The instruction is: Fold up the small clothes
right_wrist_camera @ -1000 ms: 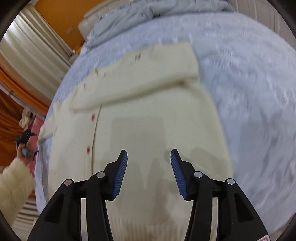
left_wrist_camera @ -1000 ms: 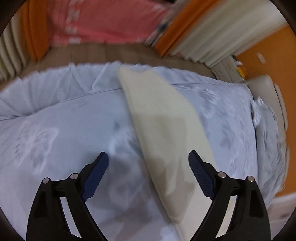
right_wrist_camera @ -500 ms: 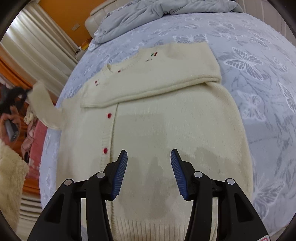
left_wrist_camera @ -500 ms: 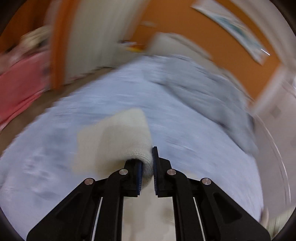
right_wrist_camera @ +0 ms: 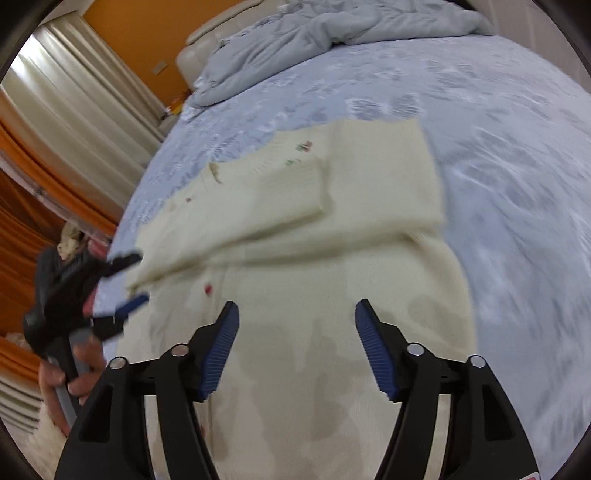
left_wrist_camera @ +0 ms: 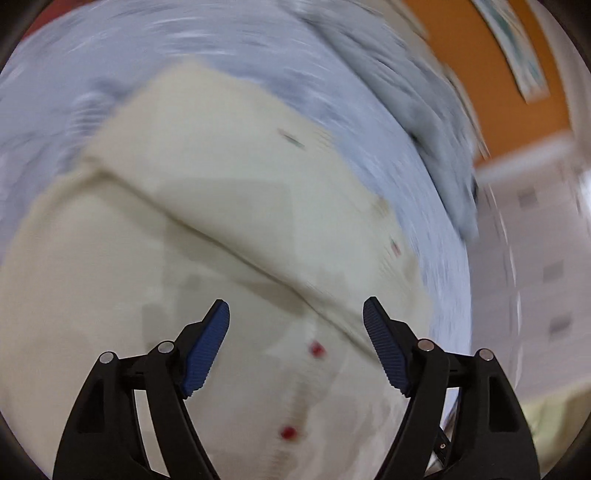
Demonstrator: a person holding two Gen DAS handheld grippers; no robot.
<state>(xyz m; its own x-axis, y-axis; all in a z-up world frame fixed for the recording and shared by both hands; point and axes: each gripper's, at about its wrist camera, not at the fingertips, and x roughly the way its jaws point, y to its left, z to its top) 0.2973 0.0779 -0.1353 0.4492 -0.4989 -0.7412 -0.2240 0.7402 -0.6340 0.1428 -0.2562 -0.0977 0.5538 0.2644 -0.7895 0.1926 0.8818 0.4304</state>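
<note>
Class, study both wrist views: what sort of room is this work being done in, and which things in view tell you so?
Most likely a bedroom. The cream cardigan lies on a bed with a butterfly-print sheet, a crumpled grey duvet is bunched by the padded headboard, and curtains hang alongside.

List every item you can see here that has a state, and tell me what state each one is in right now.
Cream cardigan: lying flat on the bed, both sleeves folded across the chest, red buttons fastened.
Left tool: open, holding nothing, above the cardigan.
Right tool: open, holding nothing, above the cardigan's lower half.
Grey duvet: crumpled at the head of the bed.
Bedsheet: spread flat under the cardigan.
Curtains: drawn.
</note>
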